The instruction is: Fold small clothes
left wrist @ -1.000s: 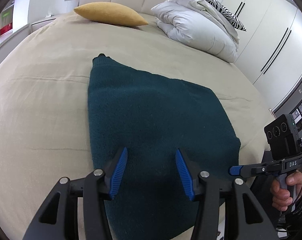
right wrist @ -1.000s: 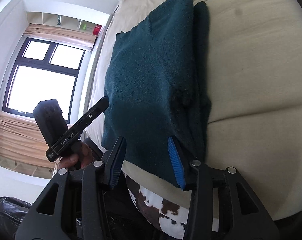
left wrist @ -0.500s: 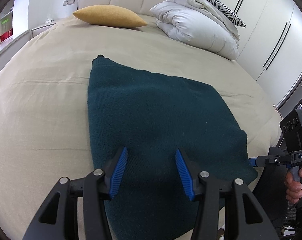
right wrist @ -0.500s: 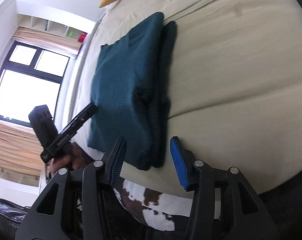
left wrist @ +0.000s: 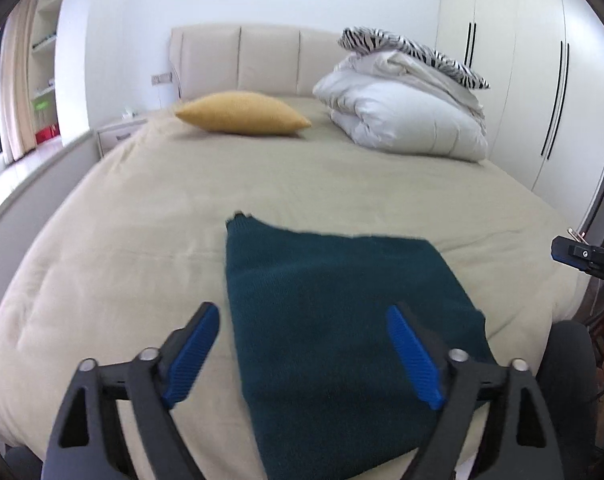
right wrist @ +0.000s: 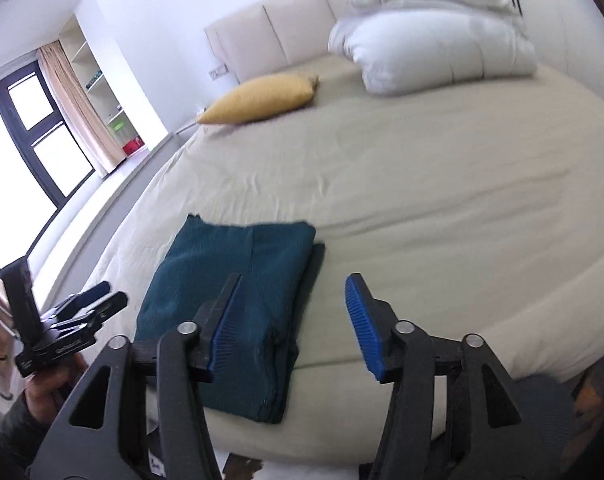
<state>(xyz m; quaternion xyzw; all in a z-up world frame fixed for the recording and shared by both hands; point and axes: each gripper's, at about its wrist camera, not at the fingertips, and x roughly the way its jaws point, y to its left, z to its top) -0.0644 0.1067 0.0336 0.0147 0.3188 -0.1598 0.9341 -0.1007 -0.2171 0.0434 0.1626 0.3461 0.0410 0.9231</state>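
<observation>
Garment: a dark teal knitted piece [left wrist: 342, 320], folded into a flat rectangle, lies on the bed [left wrist: 141, 208] at its foot edge, nearer the middle of that edge than either corner. Its near end reaches the edge of the mattress.
Garment layers: in the right wrist view the teal piece [right wrist: 221, 280] shows stacked folds along its right side, a lower layer sticking out just past the upper one.
Left gripper: the left gripper [left wrist: 302, 356] hovers above the near part of the garment with its blue-padded jaws spread wide, having just been opening. Nothing is between them (the cloth lies below, not pinched).
Right gripper: the right gripper [right wrist: 293, 328] hangs over the foot edge, its jaws partly apart and just been opening, and empty. The left pad shows over the garment, the right over bare sheet.
Other views of the tools: the left tool and the hand that holds it show at the lower left of the right wrist view. A blue tip of the right tool shows at the right edge of the left wrist view.
Head of the bed: a mustard cushion [left wrist: 241, 114] lies near the headboard [left wrist: 237, 60], and beside it is a folded white duvet [left wrist: 402, 116] with a zebra-print pillow [left wrist: 414, 50] on top.
Room: white wardrobe doors [left wrist: 514, 80] stand past the duvet side.
</observation>
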